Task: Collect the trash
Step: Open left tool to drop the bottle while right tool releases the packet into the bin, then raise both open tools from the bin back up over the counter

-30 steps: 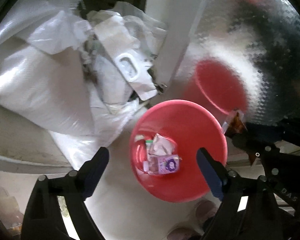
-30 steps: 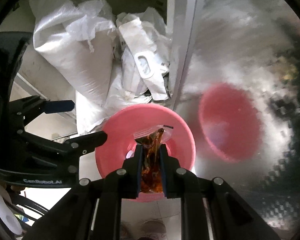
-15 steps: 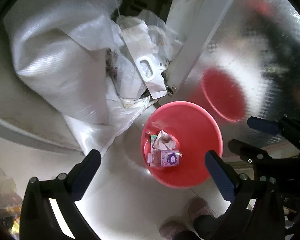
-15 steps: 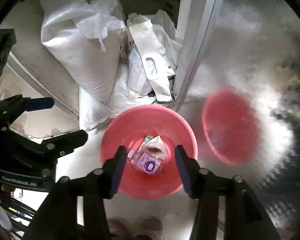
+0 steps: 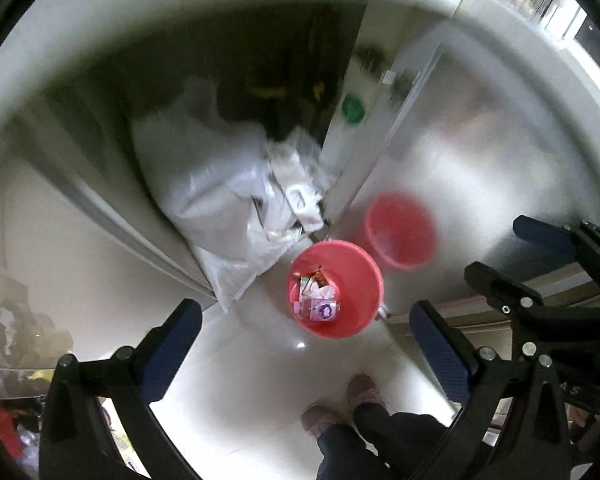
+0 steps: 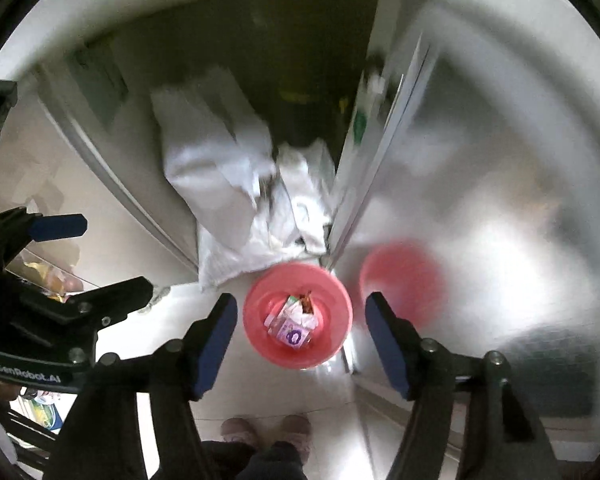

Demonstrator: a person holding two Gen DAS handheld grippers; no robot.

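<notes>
- Trash (image 5: 315,298) lies in a small heap at the bottom of the pink bucket (image 5: 360,280), which stands on the pale floor (image 5: 260,380) at the foot of a shiny metal door (image 5: 480,184), a little right of centre in the left view.
- In the heap I can make out a white crumpled paper, a purple-printed packet and a brownish wrapper; everything sits inside the rim, nothing hangs over it.
- The left gripper (image 5: 306,344) stands wide, nothing between its blue pads.
- The right gripper (image 6: 300,334) has just been opening its jaws; they frame the bucket in its view, but hold nothing.
- Both point steeply down from well above the bucket, which lies ahead of and below the fingers; the right one looks more squarely over it.
- White sacks (image 5: 212,204) slump in the dark doorway just beyond the bucket, upper centre.
- I'd guess this drop is done, and the next move means turning away to find more litter.
</notes>
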